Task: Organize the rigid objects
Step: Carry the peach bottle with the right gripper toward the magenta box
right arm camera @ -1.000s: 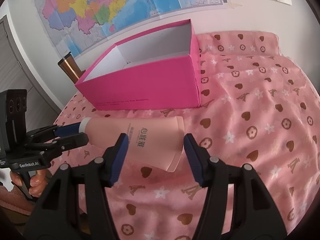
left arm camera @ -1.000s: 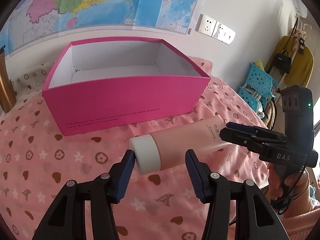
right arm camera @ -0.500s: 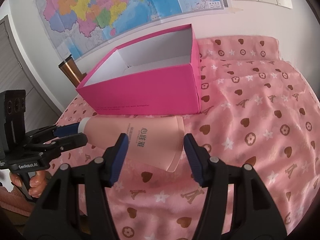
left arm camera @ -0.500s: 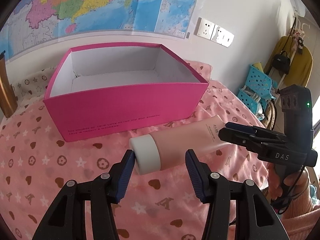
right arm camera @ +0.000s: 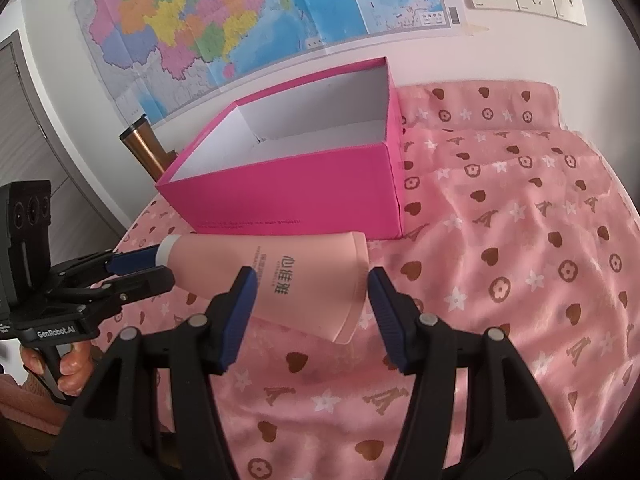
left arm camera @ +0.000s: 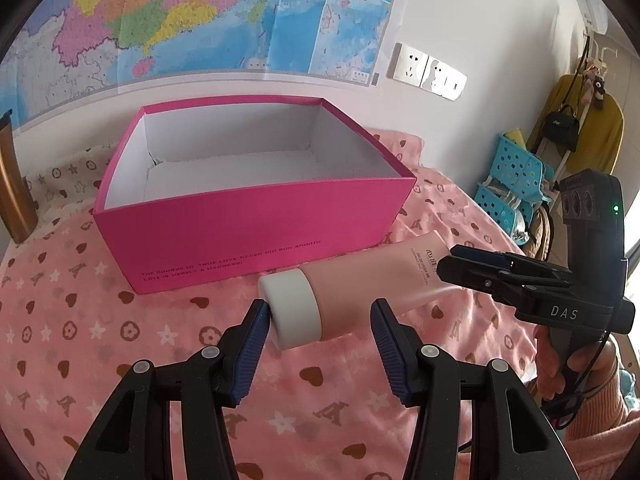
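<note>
A pink lotion tube with a white cap hangs level just above the pink bedspread, right in front of the open magenta box. My left gripper is shut on the cap end, one pad against the cap and the other against the body. Across its wide crimped end my right gripper is shut on the tube. The right wrist view also has the left gripper at the cap and the box, whose white inside is bare. The right gripper appears at the left wrist view's right.
A copper tumbler stands behind the box's left corner by the wall. Blue plastic baskets and a hung yellow coat are off the bed to the right. The patterned bedspread stretches right of the box. A map covers the wall.
The tube stays in both grips as before. Only the view has drifted slightly, so the box sits a little lower in both views.
</note>
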